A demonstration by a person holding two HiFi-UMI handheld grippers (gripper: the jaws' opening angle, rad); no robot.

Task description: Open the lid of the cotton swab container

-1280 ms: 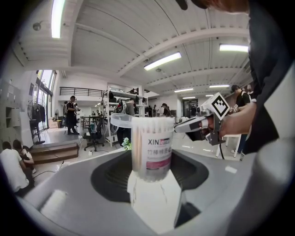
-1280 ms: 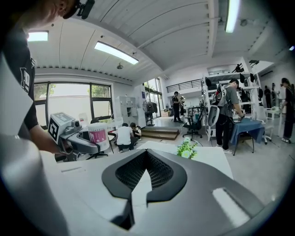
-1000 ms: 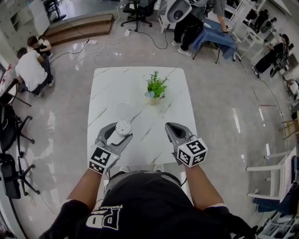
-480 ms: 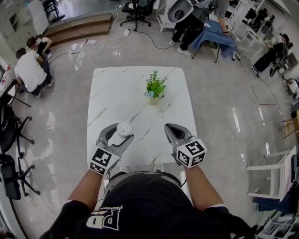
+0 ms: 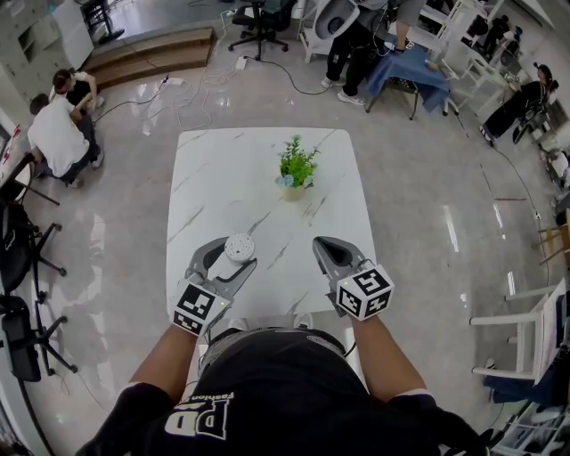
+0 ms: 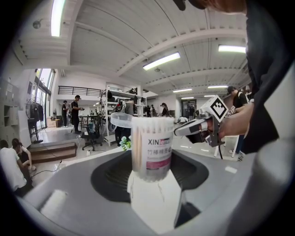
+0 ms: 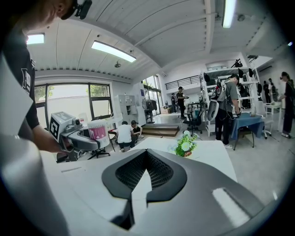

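Observation:
The cotton swab container (image 6: 152,147) is a clear round tub with a pink label, packed with swabs. My left gripper (image 6: 152,179) is shut on it, with a jaw on each side of the tub. Its clear lid (image 6: 120,120) hangs tipped open at the left of the mouth. In the head view the tub (image 5: 238,246) sits in the left gripper (image 5: 233,255) over the near part of the white marble table (image 5: 223,169). My right gripper (image 5: 319,243) is shut and holds nothing, a little to the tub's right. In the right gripper view its jaws (image 7: 146,156) meet.
A small potted plant (image 5: 297,169) stands mid-table beyond both grippers. Around the table, on a shiny floor, are seated people (image 5: 58,134), office chairs (image 5: 260,22) and a blue-covered table (image 5: 411,67) at the far right.

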